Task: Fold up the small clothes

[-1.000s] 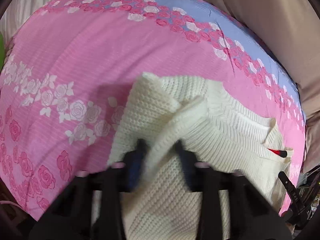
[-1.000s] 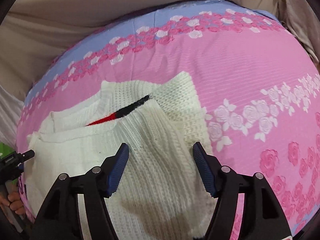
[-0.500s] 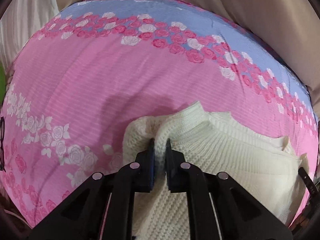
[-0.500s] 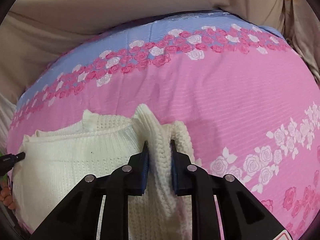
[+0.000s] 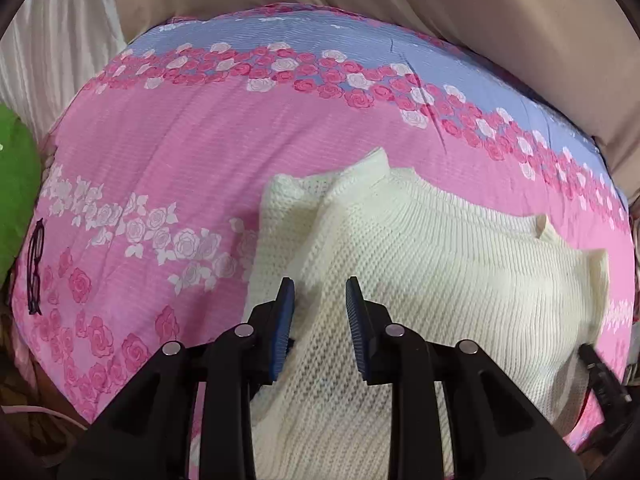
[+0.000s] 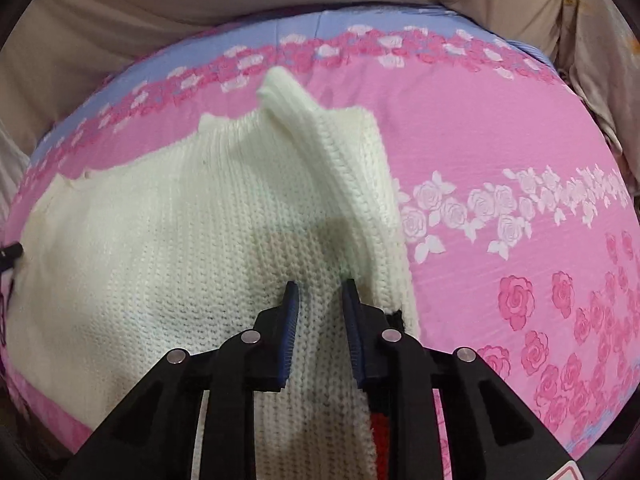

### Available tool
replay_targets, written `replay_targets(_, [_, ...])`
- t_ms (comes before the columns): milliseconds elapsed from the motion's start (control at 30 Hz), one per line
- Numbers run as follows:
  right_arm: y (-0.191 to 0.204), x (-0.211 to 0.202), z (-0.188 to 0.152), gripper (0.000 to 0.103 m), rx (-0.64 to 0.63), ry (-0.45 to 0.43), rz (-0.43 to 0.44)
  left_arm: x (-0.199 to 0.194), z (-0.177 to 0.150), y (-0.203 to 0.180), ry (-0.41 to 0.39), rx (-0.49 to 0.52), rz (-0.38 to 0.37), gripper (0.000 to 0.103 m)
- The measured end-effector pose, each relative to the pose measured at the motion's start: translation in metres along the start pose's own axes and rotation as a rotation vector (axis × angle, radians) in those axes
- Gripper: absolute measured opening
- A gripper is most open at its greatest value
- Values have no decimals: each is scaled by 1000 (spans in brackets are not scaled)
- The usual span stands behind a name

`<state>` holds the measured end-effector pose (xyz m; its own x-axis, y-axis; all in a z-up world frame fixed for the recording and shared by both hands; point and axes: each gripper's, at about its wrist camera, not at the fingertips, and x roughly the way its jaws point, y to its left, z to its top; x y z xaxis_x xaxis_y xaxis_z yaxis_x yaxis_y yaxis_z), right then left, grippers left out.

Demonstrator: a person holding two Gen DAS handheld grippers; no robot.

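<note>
Cream knit sweater (image 5: 420, 264) spread on the bed, over a pink rose-print bedsheet (image 5: 168, 152), folded with its ribbed edge toward the far blue band of the sheet. One folded corner (image 6: 280, 92) standing up in a ridge at the far end, seen best in the right wrist view. A layer of knit lying over another along the sweater's left edge, the lower layer poking out beside it. A bit of red and black trim (image 6: 380, 436) peeking from under the knit close to the right gripper.

Left gripper (image 5: 320, 308) low over the near part of the sweater, fingers parted, a strip of knit showing in the gap, pads not pressing on it. Right gripper (image 6: 320, 300) likewise parted over the knit near the sweater's right edge, fabric rising between the blue pads; hard to say whether the pads touch it.

Beyond the sheet, beige fabric (image 5: 480, 8) along the far side. Green cushion-like shape (image 5: 16, 184) at the left rim, and a pair of dark-framed glasses (image 5: 35, 268) lying on the sheet just beside it.
</note>
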<state>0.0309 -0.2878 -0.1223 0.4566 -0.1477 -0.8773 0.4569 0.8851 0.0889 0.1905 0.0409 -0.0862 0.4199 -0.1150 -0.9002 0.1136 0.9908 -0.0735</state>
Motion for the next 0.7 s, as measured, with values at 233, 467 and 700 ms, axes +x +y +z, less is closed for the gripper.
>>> replay_targets(233, [-3,-2,-8,21,-46,5,-60,-5,-13,-4,19,7,8,26])
replay_targets(467, [26,-41,1,21,-41,-68,42,-7,-29,6,39,8,17,26])
replay_targets(700, [138,-47,1,21,-230,-41,235,-4,-44,31,69,-25,25,26])
